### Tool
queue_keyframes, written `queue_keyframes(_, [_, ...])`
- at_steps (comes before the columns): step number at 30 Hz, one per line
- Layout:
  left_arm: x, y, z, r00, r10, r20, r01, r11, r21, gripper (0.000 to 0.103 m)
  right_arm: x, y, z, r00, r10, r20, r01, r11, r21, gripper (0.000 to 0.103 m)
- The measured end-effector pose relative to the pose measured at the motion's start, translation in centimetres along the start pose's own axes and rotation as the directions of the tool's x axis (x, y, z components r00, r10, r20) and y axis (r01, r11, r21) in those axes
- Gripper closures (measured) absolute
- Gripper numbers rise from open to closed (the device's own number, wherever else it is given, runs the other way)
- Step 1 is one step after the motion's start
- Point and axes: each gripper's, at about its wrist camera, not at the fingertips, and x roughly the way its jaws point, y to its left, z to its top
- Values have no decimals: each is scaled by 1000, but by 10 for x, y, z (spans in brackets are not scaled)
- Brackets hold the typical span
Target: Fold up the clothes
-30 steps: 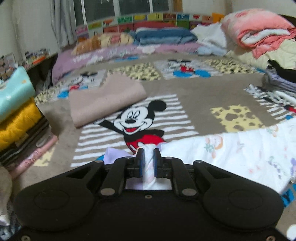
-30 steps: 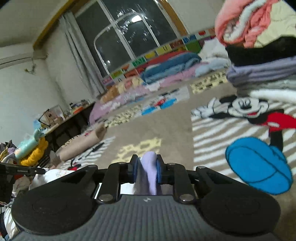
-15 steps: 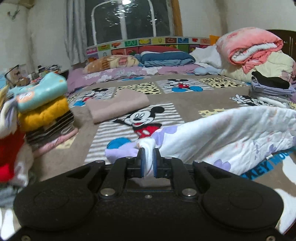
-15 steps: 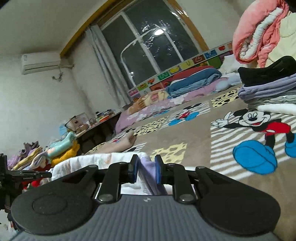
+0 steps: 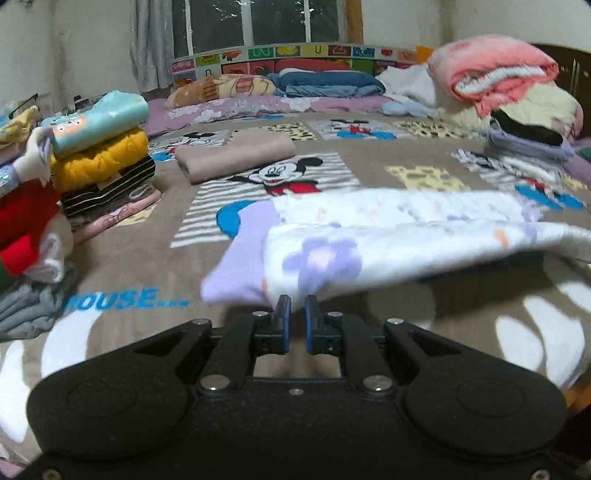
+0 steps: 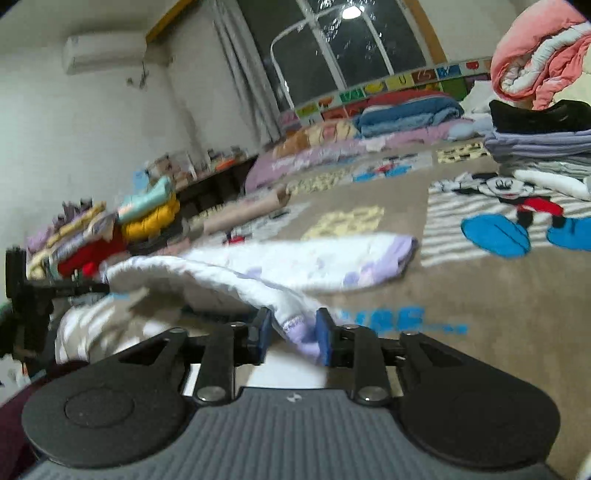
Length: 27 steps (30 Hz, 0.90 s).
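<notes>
Two grippers: each shows at the bottom centre of its own wrist view, black, with blue pads.
Left gripper: jaws slightly parted with a narrow bare gap between the pads; nothing is held. The garment's near edge lies just above and beyond the fingertips.
Right gripper: jaws spread apart, with a lilac fold of the garment lying loosely between the pads; the pads do not pinch it.
Garment: white cloth with a lilac flower print and lilac cuffs, folded over on itself. In the left view it stretches from the centre to the right edge of the frame, resting on the blanket; its edges are blurred. In the right view it runs from the left of centre down to the pads.
Blanket: brown, with cartoon mouse panels and blue lettering, filling the middle of both views.
Folded stack, left: teal, yellow and striped items piled at the left edge of the left view, with red cloth below them.
Beige folded piece: upper centre of the left view, lying alone on the blanket.
Stack, right: black, lilac and white items at the right edge of the right view, with a pink bundle above.
Window: top centre of the left view, dark glass.
</notes>
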Motion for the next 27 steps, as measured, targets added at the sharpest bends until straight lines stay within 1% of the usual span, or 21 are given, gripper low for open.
queue_keyframes(1, [-3, 1, -2, 1000, -3, -9, 3, 1000, 3, 97, -5, 0, -2, 1000, 10, -5, -10, 1000, 22, 53])
queue_keyframes(3, [-10, 4, -5, 1000, -10, -26, 10, 1000, 5, 95, -16, -2, -6, 999, 39, -3, -39, 997, 74, 42])
queue_keyframes(5, [-18, 11, -8, 1000, -9, -20, 8, 1000, -30, 81, -26, -7, -9, 997, 70, 21, -72, 988, 139, 40])
queue_keyframes(6, [-22, 15, -9, 1000, -8, -17, 7, 999, -48, 67, -31, -10, -10, 997, 75, 35, -80, 982, 168, 39])
queue_keyframes(7, [-26, 18, -11, 1000, -7, -14, 6, 998, -66, 60, -35, -13, -11, 996, 80, 49, -88, 976, 198, 38])
queue_keyframes(9, [-31, 26, -11, 1000, -12, -9, 11, 993, -116, 59, -39, -23, -11, 996, 65, 68, -80, 964, 252, 37])
queue_keyframes(10, [-32, 28, -9, 1000, -12, -9, 10, 989, -144, 56, -39, -27, -12, 996, 49, 72, -67, 959, 277, 37])
queue_keyframes(13, [-29, 32, -2, 1000, -16, -14, 13, 972, -233, 53, -33, -38, -16, 998, -19, 58, -2, 940, 342, 37])
queue_keyframes(15, [-25, 28, 5, 999, -46, -21, 38, 958, -284, 53, -23, -45, -19, 998, -52, 36, 34, 923, 384, 36])
queue_keyframes(16, [-21, 23, 8, 998, -58, -26, 48, 955, -292, 53, -17, -47, -20, 998, -65, 25, 49, 913, 404, 36])
queue_keyframes(19, [-5, 3, 22, 997, -74, -32, 62, 959, -277, 53, 2, -49, -23, 996, -84, 1, 75, 900, 430, 36])
queue_keyframes(20, [0, -4, 26, 996, -82, -32, 70, 959, -273, 53, 9, -46, -24, 996, -91, -12, 87, 903, 420, 36])
queue_keyframes(21, [9, -12, 31, 996, -91, -23, 81, 958, -275, 53, 17, -42, -24, 995, -98, -27, 100, 909, 404, 37])
queue_keyframes(23, [26, -27, 39, 995, -103, -1, 99, 958, -268, 53, 32, -34, -26, 992, -113, -57, 126, 920, 371, 43])
queue_keyframes(24, [36, -30, 37, 997, -82, -4, 78, 962, -263, 53, 40, -29, -27, 990, -121, -72, 139, 925, 354, 52])
queue_keyframes(25, [47, -34, 36, 998, -62, -7, 58, 965, -257, 53, 47, -25, -27, 988, -129, -87, 151, 929, 337, 69])
queue_keyframes(26, [58, -37, 34, 999, -41, -10, 37, 967, -251, 53, 55, -21, -28, 985, -138, -101, 163, 934, 319, 72])
queue_keyframes(27, [69, -41, 33, 1000, -20, -12, 17, 969, -245, 51, 59, -13, -29, 978, -171, -116, 197, 941, 276, 74])
